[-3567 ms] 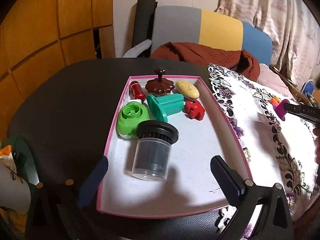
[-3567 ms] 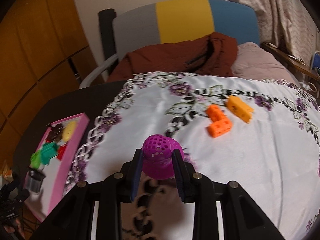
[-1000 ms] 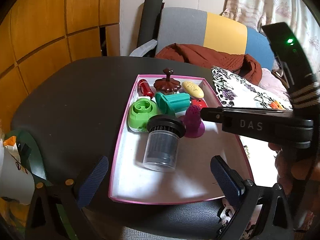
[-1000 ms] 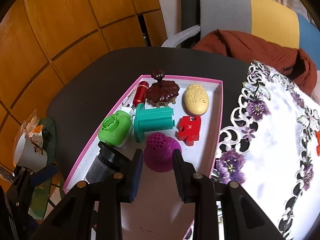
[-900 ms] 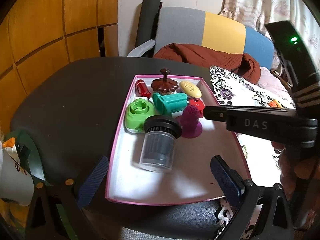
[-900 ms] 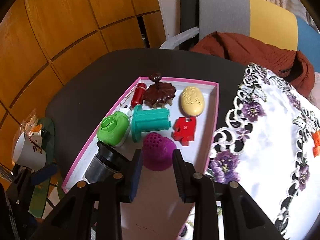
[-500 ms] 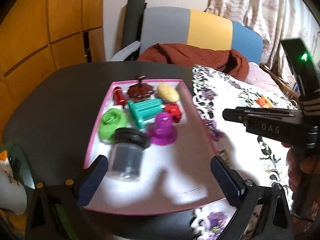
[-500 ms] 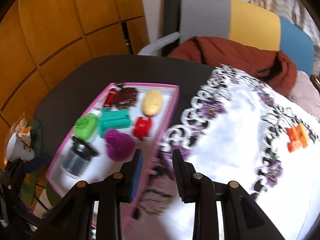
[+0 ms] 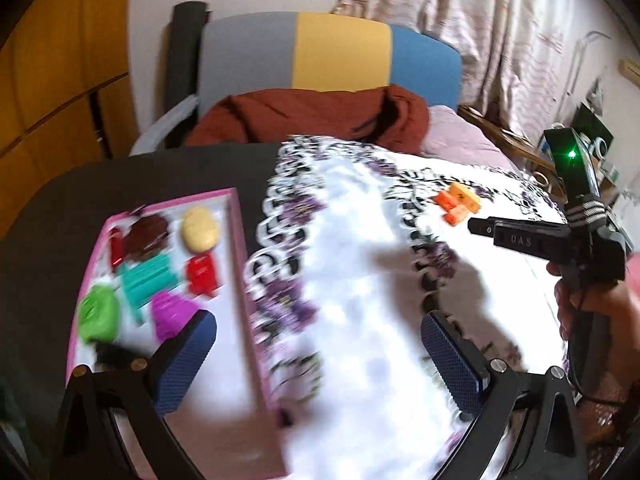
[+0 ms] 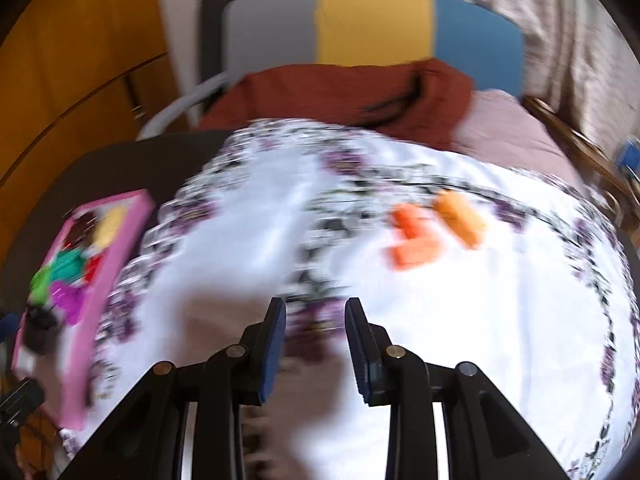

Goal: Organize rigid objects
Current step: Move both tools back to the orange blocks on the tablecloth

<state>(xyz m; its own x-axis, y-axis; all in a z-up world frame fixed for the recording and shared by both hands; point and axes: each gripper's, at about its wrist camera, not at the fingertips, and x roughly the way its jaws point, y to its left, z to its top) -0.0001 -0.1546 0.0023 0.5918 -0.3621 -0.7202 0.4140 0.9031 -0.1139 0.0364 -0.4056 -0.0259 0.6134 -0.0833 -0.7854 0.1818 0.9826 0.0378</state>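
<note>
The pink tray [image 9: 239, 264] sits on the left and holds several toys, among them a purple dotted dome [image 9: 173, 312], a red piece [image 9: 202, 274] and a green cap [image 9: 98, 316]. Two orange blocks [image 10: 416, 242] and a yellow-orange block [image 10: 460, 218] lie on the white floral cloth [image 10: 500, 300]. My right gripper [image 10: 315, 310] hovers over the cloth, its jaws a little apart with nothing between them; the left wrist view shows it side-on [image 9: 478, 226]. My left gripper [image 9: 316, 326] is wide open and empty, straddling the tray's right rim and the cloth. Both views are motion-blurred.
A chair with a grey, yellow and blue back [image 9: 332, 52] holds a brown garment [image 9: 312, 116] behind the dark round table [image 9: 48, 216]. A person's hand [image 9: 592, 308] grips the right tool at the right edge. Curtains hang at back right, wooden panels at left.
The right gripper has let go of the purple dome, which now stays in the tray, and swung right over the cloth toward the orange blocks. The left gripper also moved right.
</note>
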